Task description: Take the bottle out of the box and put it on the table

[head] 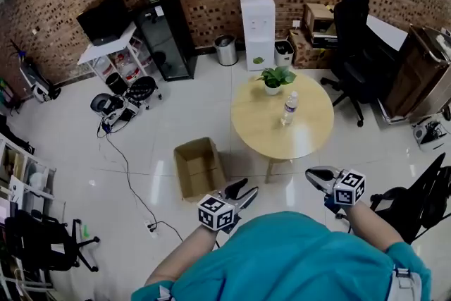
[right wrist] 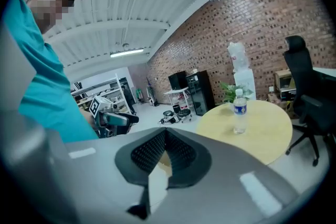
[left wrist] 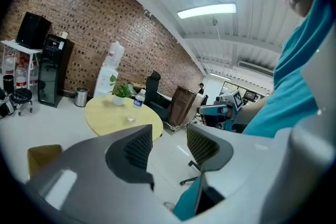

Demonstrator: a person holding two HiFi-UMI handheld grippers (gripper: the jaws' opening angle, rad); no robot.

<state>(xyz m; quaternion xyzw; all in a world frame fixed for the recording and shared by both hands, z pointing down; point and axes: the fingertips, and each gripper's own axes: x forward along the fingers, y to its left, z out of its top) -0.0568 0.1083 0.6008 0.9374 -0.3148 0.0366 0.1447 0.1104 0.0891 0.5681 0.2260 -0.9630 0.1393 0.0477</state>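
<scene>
The bottle (head: 289,109) stands upright, cap up, near the middle of the round table (head: 310,141), just in front of a plant (head: 273,79) at the far edge. The box (head: 199,169) sits open on the floor beside the table, showing bare cardboard inside. The left gripper's (left wrist: 168,136) 2 jaws are apart around air. The right gripper's (right wrist: 165,136) jaws meet at the tips.
</scene>
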